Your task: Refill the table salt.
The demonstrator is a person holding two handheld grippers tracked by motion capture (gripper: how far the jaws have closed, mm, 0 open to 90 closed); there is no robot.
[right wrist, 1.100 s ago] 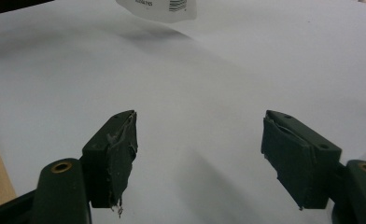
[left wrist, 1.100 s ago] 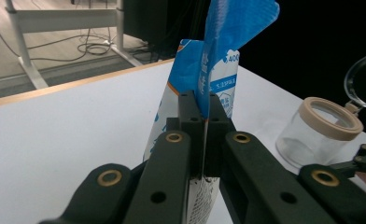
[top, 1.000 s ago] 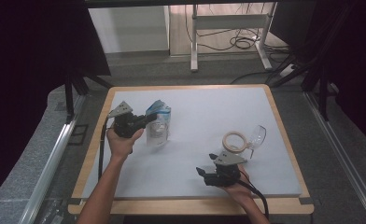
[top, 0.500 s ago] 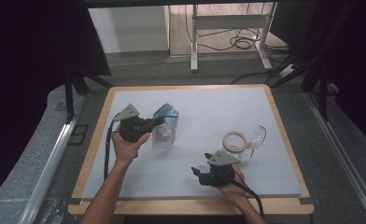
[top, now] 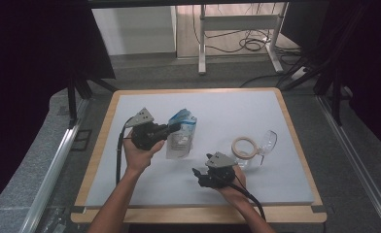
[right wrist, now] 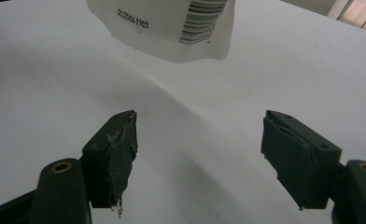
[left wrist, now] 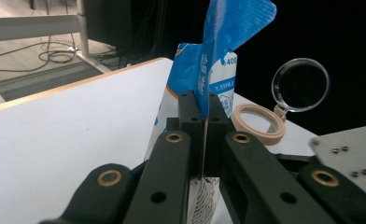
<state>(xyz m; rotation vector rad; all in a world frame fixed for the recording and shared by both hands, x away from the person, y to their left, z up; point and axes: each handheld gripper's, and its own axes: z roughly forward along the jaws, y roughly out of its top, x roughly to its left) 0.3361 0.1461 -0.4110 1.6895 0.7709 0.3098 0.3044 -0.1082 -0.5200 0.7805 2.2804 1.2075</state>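
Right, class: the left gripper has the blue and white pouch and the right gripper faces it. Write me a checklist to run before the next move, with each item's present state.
1. Left gripper shut on the blue top edge of the pouch: ok.
2. Pouch hanging upright from that grip: ok in the left gripper view; whether its bottom clears the table cannot tell.
3. Right gripper open, nothing between its pads: ok.
4. Right gripper aimed at the pouch's white lower edge with the barcode: ok, not yet touching.
5. Tape ring and clear glass apart from the pouch: ok.
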